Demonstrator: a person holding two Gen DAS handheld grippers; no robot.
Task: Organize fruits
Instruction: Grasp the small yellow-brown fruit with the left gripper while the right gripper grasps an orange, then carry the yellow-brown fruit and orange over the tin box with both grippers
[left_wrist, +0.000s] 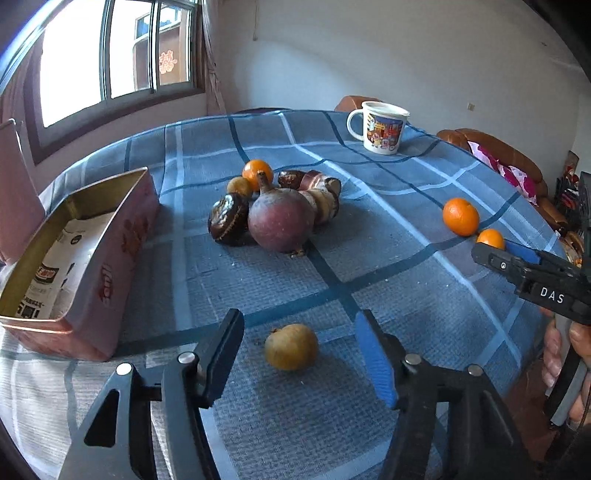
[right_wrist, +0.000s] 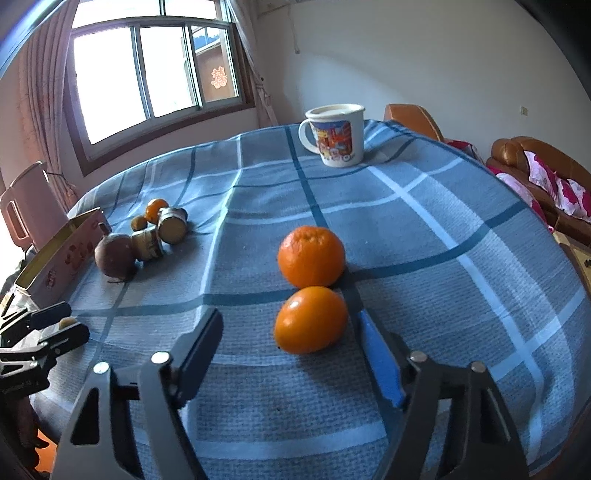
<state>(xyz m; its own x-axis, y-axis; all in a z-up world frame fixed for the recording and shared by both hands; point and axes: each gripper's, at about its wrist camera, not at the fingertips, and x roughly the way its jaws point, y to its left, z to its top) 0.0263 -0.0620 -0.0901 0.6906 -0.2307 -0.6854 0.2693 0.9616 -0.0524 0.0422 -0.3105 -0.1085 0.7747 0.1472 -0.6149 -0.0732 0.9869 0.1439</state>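
My left gripper (left_wrist: 297, 349) is open, its fingers on either side of a small yellow-brown fruit (left_wrist: 291, 346) on the blue checked cloth. A pile of fruit lies further off: a purple round fruit (left_wrist: 280, 219), dark pieces and a small orange (left_wrist: 257, 172). An open pink tin box (left_wrist: 79, 258) stands at the left. My right gripper (right_wrist: 291, 345) is open around a smooth orange fruit (right_wrist: 311, 319), with a mandarin (right_wrist: 311, 256) just behind it. In the left wrist view the right gripper (left_wrist: 506, 251) is at the right edge beside the two oranges (left_wrist: 460, 216).
A white printed mug (left_wrist: 382, 127) stands at the far side of the round table (left_wrist: 388, 295). Brown sofas with pink cushions (right_wrist: 554, 181) stand beyond the table's right edge. A window is behind at the left. The left gripper shows in the right wrist view (right_wrist: 55, 328) at the left edge.
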